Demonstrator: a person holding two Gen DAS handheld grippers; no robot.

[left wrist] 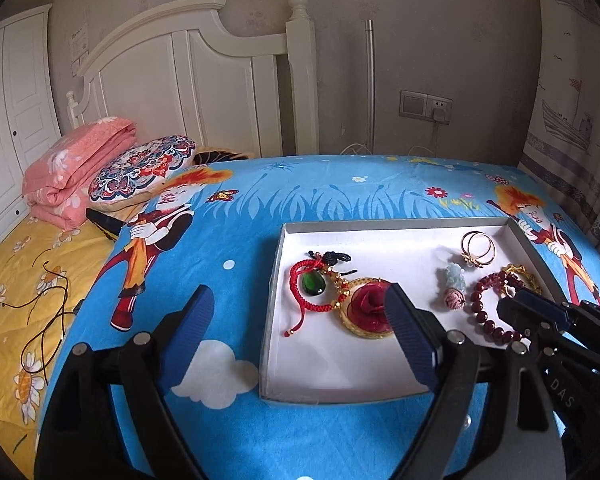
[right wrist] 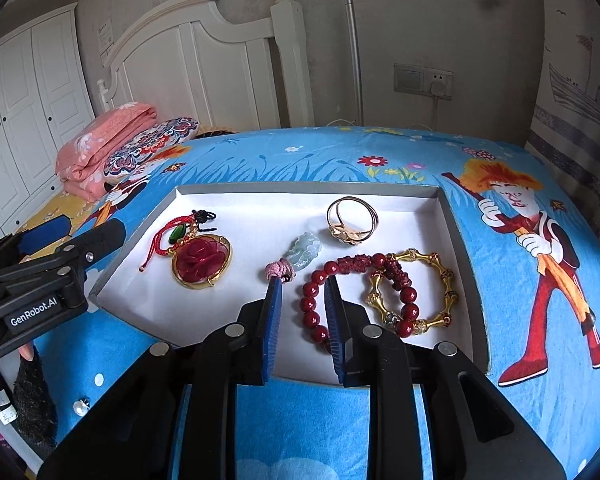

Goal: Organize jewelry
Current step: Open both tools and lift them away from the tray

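Observation:
A shallow white tray (left wrist: 340, 376) (right wrist: 236, 216) lies on the blue cartoon bedsheet. In it lie a red rose pendant (left wrist: 366, 306) (right wrist: 201, 259), a red cord with a green stone (left wrist: 314, 284) (right wrist: 176, 235), a gold ring (left wrist: 478, 248) (right wrist: 352, 220), a pale jade charm (left wrist: 454, 278) (right wrist: 305, 251), a dark red bead bracelet (left wrist: 490, 316) (right wrist: 320, 304) and a gold bamboo bangle (right wrist: 444, 280). My left gripper (left wrist: 300, 312) is open and empty at the tray's near left edge. My right gripper (right wrist: 302, 286) is partly open over the bead bracelet's left side, holding nothing.
A folded pink quilt (left wrist: 76, 168) and a patterned pillow (left wrist: 140, 168) lie at the bed's head by the white headboard (left wrist: 204, 76). A thin brown cord (left wrist: 48, 312) lies on the yellow sheet. A small pearl item (right wrist: 82, 406) lies on the sheet near the tray.

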